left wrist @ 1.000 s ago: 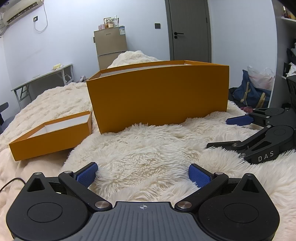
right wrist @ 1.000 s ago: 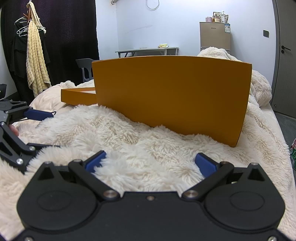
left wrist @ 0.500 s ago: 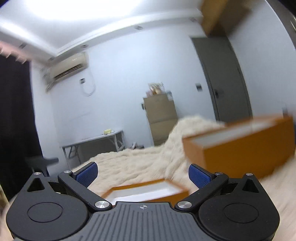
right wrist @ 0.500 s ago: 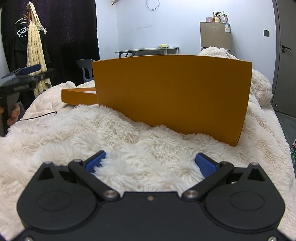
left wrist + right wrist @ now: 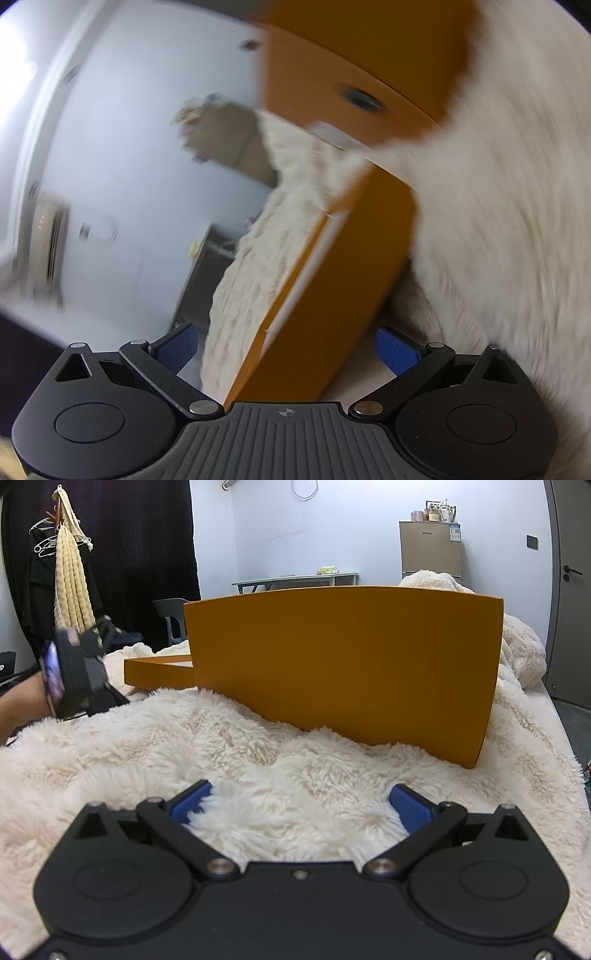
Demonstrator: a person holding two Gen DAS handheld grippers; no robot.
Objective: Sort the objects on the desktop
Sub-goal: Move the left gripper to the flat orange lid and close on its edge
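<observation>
Fluffy cream blanket (image 5: 258,746) under tall orange box (image 5: 343,664), shallow orange tray (image 5: 159,672) beside it, right gripper (image 5: 301,805) released, left gripper (image 5: 286,349) released, rolled sideways, beige fridge (image 5: 430,546) by white wall.

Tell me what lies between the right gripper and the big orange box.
Only fluffy white blanket: the right wrist view shows nothing else between the right gripper and the big orange box.
</observation>
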